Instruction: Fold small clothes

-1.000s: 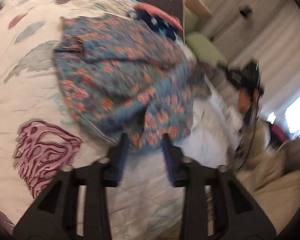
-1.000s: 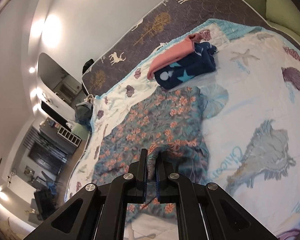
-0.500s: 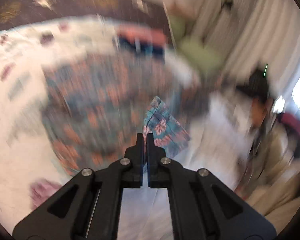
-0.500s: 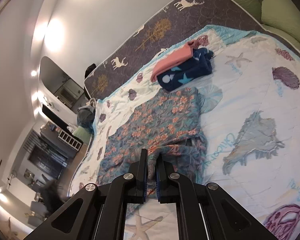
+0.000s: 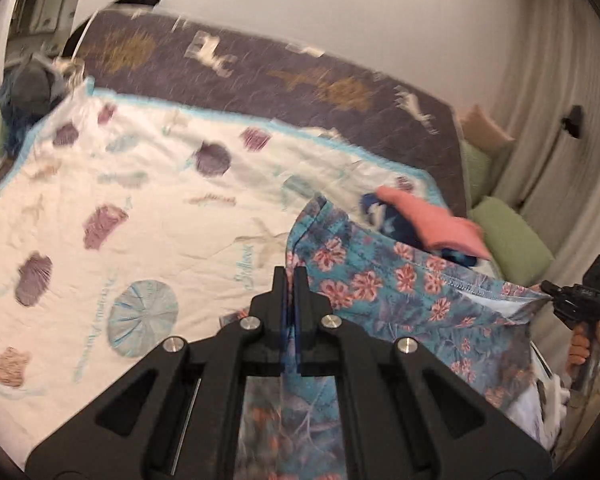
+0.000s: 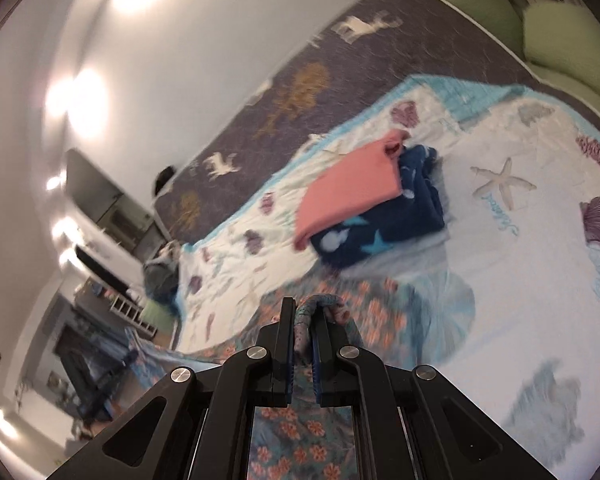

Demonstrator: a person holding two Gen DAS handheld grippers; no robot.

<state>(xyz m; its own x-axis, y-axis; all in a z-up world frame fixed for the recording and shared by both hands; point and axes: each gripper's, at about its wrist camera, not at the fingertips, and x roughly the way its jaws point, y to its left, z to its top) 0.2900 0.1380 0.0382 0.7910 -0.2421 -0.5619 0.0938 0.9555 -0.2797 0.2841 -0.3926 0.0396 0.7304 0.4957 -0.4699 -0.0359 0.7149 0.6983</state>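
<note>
A teal garment with orange flowers point(image 5: 384, 284) hangs stretched above the bed between both grippers. My left gripper point(image 5: 291, 276) is shut on one corner of it, the cloth running right toward the other gripper point(image 5: 548, 294), which pinches the far corner. In the right wrist view my right gripper point(image 6: 303, 312) is shut on a bunched fold of the floral garment point(image 6: 296, 444), whose rest trails down and left over the quilt. The far left end of the cloth is blurred there.
A white quilt with seashell prints point(image 5: 148, 200) covers the bed. A folded pile, pink piece point(image 6: 352, 192) on a navy starred one point(image 6: 396, 220), lies near the far edge. Behind it runs a dark deer-print mattress point(image 5: 300, 80); green cushions point(image 5: 508, 236) at right.
The left gripper shut on the garment's corner and swung up and away, lifting it off the quilt. The right gripper, still shut on its fold, rose too, drawing the cloth taut.
</note>
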